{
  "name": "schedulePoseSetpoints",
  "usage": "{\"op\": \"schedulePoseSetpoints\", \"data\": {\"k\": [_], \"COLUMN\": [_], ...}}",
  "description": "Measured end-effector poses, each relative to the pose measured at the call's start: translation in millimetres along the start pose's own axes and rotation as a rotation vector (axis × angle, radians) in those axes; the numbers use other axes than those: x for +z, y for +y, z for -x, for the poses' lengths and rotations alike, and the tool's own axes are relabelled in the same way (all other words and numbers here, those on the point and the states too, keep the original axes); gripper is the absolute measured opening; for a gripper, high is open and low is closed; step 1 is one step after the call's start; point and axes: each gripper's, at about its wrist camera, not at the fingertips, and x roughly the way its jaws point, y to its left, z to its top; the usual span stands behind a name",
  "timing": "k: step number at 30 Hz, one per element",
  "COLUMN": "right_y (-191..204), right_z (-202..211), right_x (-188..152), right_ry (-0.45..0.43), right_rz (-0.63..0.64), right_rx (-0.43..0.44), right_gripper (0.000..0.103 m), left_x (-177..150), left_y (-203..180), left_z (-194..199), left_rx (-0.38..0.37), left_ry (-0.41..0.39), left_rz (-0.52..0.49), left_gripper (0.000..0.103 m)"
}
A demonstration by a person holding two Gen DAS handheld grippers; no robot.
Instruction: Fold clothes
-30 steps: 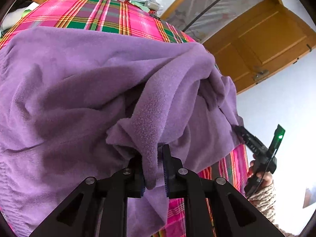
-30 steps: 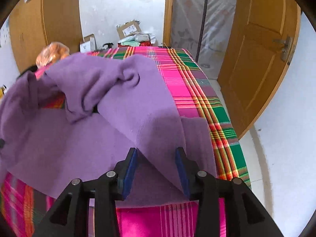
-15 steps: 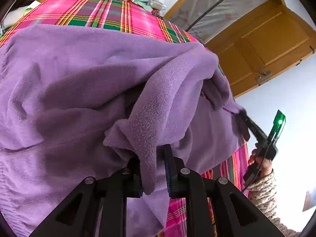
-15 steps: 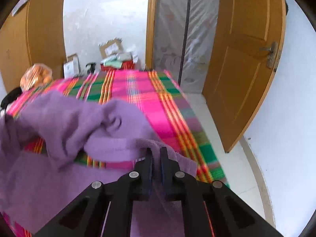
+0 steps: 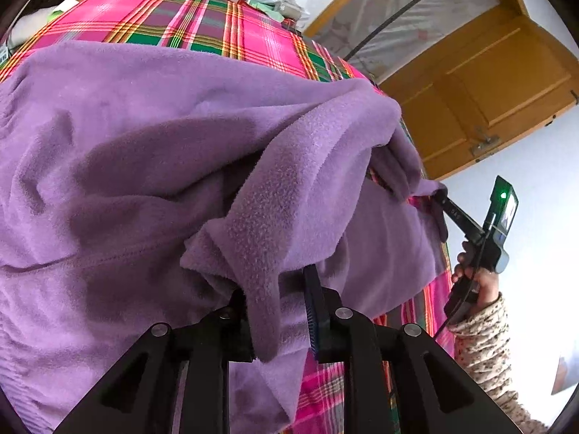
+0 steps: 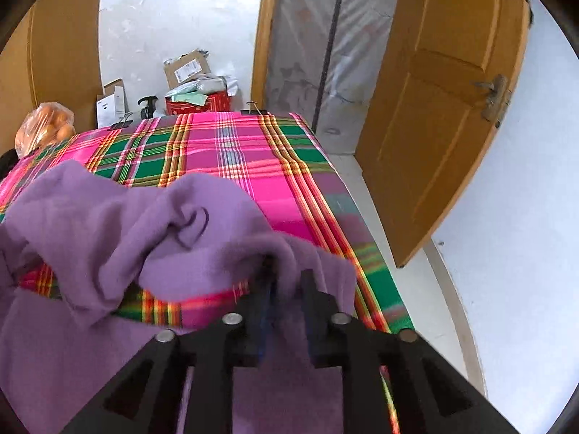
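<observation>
Garment: we see a purple fleece garment (image 5: 152, 152) on the table with the plaid cloth (image 6: 224, 152); it covers most of the near part of the table.
Long axis: in the left wrist view we read the garment as lying across the table from left to right, its far edge running almost straight along the cloth. We cannot tell which end is the collar or the hem.
Lifted parts: one thick fold (image 5: 275, 224) rises from the body and hangs down between our left fingers; at the right side the fabric is bunched and raised off the cloth.
Left gripper (image 5: 280, 311): its jaws are opening; the fold lies against the left finger, and a gap shows to the right finger.
Right gripper (image 6: 284, 289): its jaws are opening, with the fabric edge draped between the fingers; the picture is blurred there.
Person: a hand (image 5: 470, 275) in a speckled sleeve (image 5: 485, 347) holds the right gripper.
Around: a wooden door (image 6: 434, 126) stands open; boxes (image 6: 186, 67) and a bag of oranges (image 6: 45, 128) are behind the table.
</observation>
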Motion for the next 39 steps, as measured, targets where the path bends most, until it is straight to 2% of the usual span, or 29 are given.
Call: {"op": "schedulePoseSetpoints", "data": {"k": [5, 7, 9, 13, 18, 20, 22, 25, 27, 30, 33, 37, 38, 39], "right_y": [-3.7, -0.6, 9.4, 47.6, 119.8, 150.7, 176.4, 206.1, 214.9, 220.2, 229.3, 249.7, 251.0, 250.0], "right_z": [37.1, 58.1, 74.2, 90.3, 103.3, 109.3, 114.1, 118.3, 123.2, 130.9, 127.6, 108.7, 106.1, 103.5], "right_x": [-15.7, -21.9, -26.5, -33.6, -45.2, -54.1, -64.4, -78.2, -81.1, -75.5, -65.7, -57.8, -58.4, -59.0], "right_ry": [-0.027, -0.059, -0.078, -0.050, -0.011, 0.002, 0.007, 0.031, 0.028, 0.010, 0.020, 0.072, 0.077, 0.080], "right_rz": [-0.066, -0.097, -0.122, -0.099, -0.039, 0.006, 0.060, 0.116, 0.096, 0.024, -0.012, 0.006, 0.022, 0.035], "right_rx": [0.038, 0.084, 0.174, 0.408, 0.666, 0.740, 0.771, 0.791, 0.800, 0.804, 0.758, 0.636, 0.606, 0.577], "right_gripper": [0.031, 0.036, 0.041, 0.043, 0.058, 0.058, 0.058, 0.059, 0.059, 0.067, 0.067, 0.066, 0.061, 0.050], "left_x": [-9.4, -13.3, -18.5, -30.2, -46.6, -53.5, -60.8, -67.9, -69.1, -70.1, -68.2, -68.4, -69.1, -70.1], "left_y": [2.7, 5.0, 9.9, 27.2, 59.0, 72.3, 88.7, 110.0, 119.2, 125.7, 125.3, 123.8, 124.5, 125.2], "left_z": [17.5, 27.1, 37.8, 56.8, 77.0, 84.8, 91.0, 95.8, 97.4, 97.7, 95.2, 94.9, 95.3, 96.2], "left_rx": [-0.016, -0.025, -0.033, -0.021, 0.023, 0.040, 0.063, 0.088, 0.091, 0.053, 0.047, 0.042, 0.038, 0.034], "left_ry": [-0.025, -0.041, -0.063, -0.099, -0.139, -0.159, -0.176, -0.176, -0.176, -0.179, -0.180, -0.177, -0.178, -0.179], "left_rz": [-0.002, -0.001, -0.003, 0.025, 0.090, 0.120, 0.155, 0.203, 0.213, 0.215, 0.198, 0.183, 0.180, 0.177], "left_gripper": [0.020, 0.020, 0.020, 0.020, 0.020, 0.020, 0.020, 0.020, 0.020, 0.020, 0.020, 0.020, 0.020, 0.020]}}
